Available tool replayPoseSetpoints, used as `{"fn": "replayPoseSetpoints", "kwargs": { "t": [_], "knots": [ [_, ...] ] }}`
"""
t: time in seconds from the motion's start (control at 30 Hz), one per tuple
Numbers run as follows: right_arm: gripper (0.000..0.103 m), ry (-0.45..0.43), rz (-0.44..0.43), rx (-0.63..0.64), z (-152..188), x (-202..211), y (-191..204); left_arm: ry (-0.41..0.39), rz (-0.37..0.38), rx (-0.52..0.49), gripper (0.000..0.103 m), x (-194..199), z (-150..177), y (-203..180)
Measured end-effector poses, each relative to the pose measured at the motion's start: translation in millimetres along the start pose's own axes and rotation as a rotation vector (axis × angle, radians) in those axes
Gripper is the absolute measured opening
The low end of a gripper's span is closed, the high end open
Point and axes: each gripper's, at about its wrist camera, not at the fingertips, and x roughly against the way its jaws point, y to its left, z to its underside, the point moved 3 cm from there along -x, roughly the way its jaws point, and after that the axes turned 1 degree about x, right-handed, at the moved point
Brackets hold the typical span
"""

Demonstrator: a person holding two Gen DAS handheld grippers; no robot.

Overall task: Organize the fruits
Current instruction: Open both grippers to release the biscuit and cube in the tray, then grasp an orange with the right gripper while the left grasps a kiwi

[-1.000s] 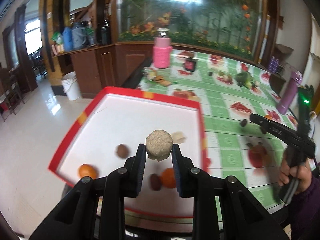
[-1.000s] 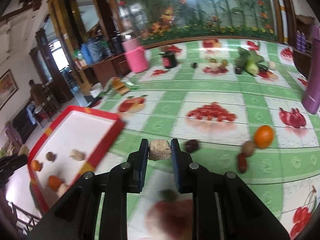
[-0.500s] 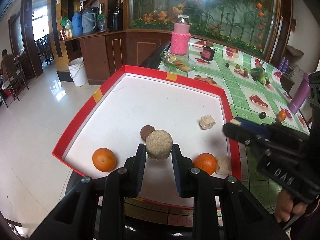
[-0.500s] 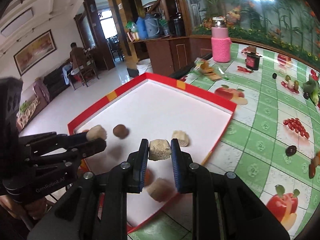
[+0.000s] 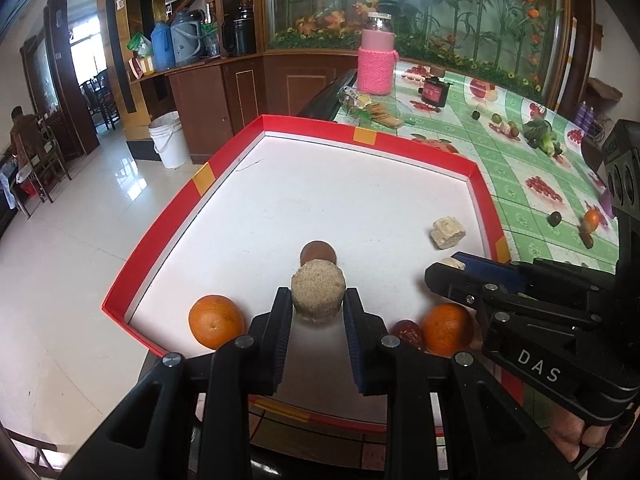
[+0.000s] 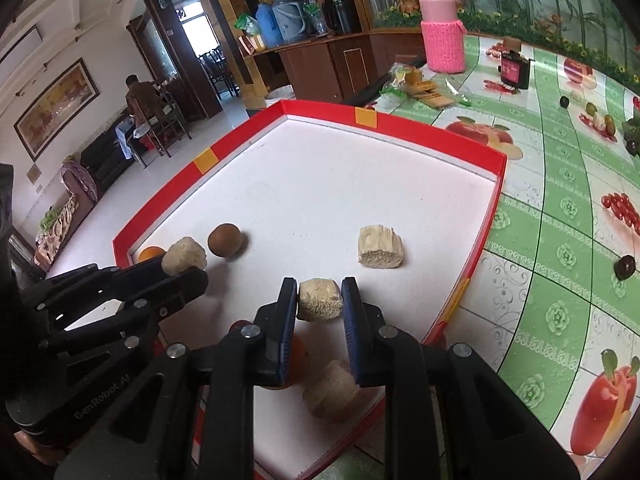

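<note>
My left gripper is shut on a round tan chunk, held over the near edge of the red-rimmed white tray. My right gripper is shut on a smaller tan chunk above the tray's near right part. In the tray lie two oranges, a brown ball, a dark red fruit and a pale chunk. Another pale chunk lies under my right gripper. The left gripper shows at the left of the right wrist view.
The green fruit-print tablecloth carries loose fruits: a dark one, an orange and small ones farther back. A pink-sleeved jar and a dark bottle stand at the far end. A white bucket is on the floor.
Both grippers have come over the tray from the table side, each still clamped on its chunk. They now sit lower and closer to the tray's near edge.
</note>
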Motion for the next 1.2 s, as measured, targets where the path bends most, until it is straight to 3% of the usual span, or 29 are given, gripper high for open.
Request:
{"fn": "replayPoseSetpoints", "kwargs": {
  "t": [0.4,0.47,0.63,0.83,1.0,1.2],
  "knots": [
    [0.026,0.018,-0.013,-0.024,-1,-3,-4,0.043,-0.018,0.002,0.026,-11,3,-1],
    [0.031,0.022,-0.016,-0.036,-1,-3,-6,0.047,-0.026,-0.001,0.026,-12,4,-1],
    [0.046,-0.005,-0.047,-0.036,2,6,-5,0.049,-0.052,0.006,0.039,-10,4,0],
    [0.048,-0.087,-0.089,-0.063,2,33,-18,0.044,-0.074,0.027,0.054,-5,2,2],
    [0.051,-0.109,-0.055,-0.112,8,49,-45,0.036,-0.078,0.042,0.06,0,-2,-2],
    [0.051,-0.146,0.002,-0.193,22,82,-96,-0.001,-0.053,-0.012,0.07,14,-12,-29]
  ]
}}
